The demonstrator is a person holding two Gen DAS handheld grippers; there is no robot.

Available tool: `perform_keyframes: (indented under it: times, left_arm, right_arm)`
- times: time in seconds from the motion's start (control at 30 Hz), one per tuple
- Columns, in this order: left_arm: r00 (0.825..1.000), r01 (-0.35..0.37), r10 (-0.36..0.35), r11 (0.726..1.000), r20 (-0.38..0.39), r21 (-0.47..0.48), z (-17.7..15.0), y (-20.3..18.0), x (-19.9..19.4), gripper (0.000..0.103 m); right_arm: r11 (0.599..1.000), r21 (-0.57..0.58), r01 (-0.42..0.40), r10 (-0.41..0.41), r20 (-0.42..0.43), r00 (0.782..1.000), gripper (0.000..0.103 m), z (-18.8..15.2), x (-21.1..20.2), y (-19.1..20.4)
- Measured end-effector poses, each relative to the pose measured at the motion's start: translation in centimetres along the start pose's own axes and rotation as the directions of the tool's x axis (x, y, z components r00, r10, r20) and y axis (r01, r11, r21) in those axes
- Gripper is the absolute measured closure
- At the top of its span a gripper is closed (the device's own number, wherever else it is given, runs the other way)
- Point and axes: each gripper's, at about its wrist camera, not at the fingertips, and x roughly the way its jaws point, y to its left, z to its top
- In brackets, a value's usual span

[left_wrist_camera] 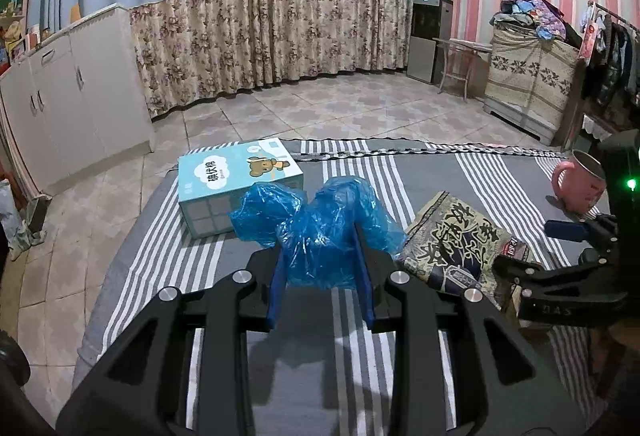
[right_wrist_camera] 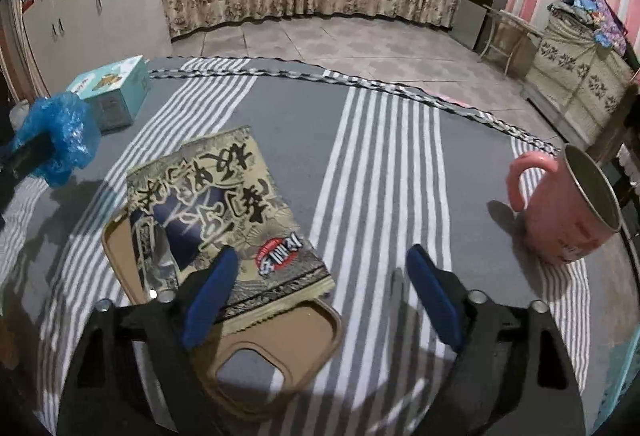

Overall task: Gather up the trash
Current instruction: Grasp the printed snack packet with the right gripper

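Currently a crumpled blue plastic bag is clamped between the narrowed blue pads of the left gripper and is held above the grey striped cloth, just in front of a light-blue carton. An empty snack wrapper, printed with large black characters, is seen lying flat on the cloth with its near end draped over a tan phone case. The right gripper is held low over the wrapper's near right corner with its jaws spread wide; nothing is pressed between them, and one finger is seen above the wrapper while the other stands over bare cloth. A pink mug stands well apart on the right. The wrapper is judged to be very light, thin, crinkly and somewhat slippery, so little force should be needed. A hold is best taken at the free corner or the raised edge over the case, where a pad can be slid underneath. Care would be required that the case is not pinched along with it.
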Motion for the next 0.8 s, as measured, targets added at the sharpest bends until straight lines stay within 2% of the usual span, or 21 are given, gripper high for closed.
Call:
perform_keyframes:
  times: [0.03, 0.13, 0.17, 0.27, 0.33, 0.37, 0.63, 0.8]
  left_arm:
    - [1.000, 0.000, 0.000, 1.000, 0.000, 0.002, 0.0, -0.1, 0.0, 0.075]
    - [1.000, 0.000, 0.000, 1.000, 0.001, 0.000, 0.0, -0.1, 0.0, 0.075]
    - [1.000, 0.003, -0.003, 1.000, 0.000, -0.004, 0.0, -0.1, 0.1, 0.075]
    - [1.000, 0.003, -0.003, 1.000, 0.000, -0.009, 0.0, -0.1, 0.1, 0.075]
    - [1.000, 0.000, 0.000, 1.000, 0.002, -0.009, 0.0, 0.0, 0.0, 0.075]
    - [1.000, 0.000, 0.000, 1.000, 0.003, -0.009, 0.0, 0.0, 0.0, 0.075]
    - [1.000, 0.000, 0.000, 1.000, 0.007, 0.000, -0.1, 0.1, 0.0, 0.075]
    - [1.000, 0.002, -0.002, 1.000, 0.012, -0.001, -0.1, 0.1, -0.1, 0.075]
  right_arm:
    - [1.000, -0.004, -0.008, 0.008, 0.000, 1.000, 0.029, -0.1, 0.0, 0.1]
    - [0.998, -0.014, -0.055, 0.055, 0.002, 0.998, 0.050, 0.1, 0.3, 0.7]
    - [0.996, -0.012, -0.085, 0.085, -0.001, 0.996, 0.059, 0.1, 0.2, 0.9]
    - [0.996, -0.039, -0.075, 0.076, 0.006, 0.997, 0.064, 0.0, 0.1, 1.4]
    - [0.997, -0.055, -0.060, 0.061, 0.024, 0.998, 0.074, 0.1, -0.3, 1.6]
    - [0.998, -0.055, -0.039, 0.041, 0.039, 0.998, 0.098, 0.2, -0.6, 1.5]
    - [1.000, -0.010, 0.006, -0.005, 0.091, 0.996, 0.101, 0.5, -2.4, -1.3]
    - [0.996, 0.012, 0.093, -0.094, 0.148, 0.984, 0.101, 0.0, -6.1, -4.7]
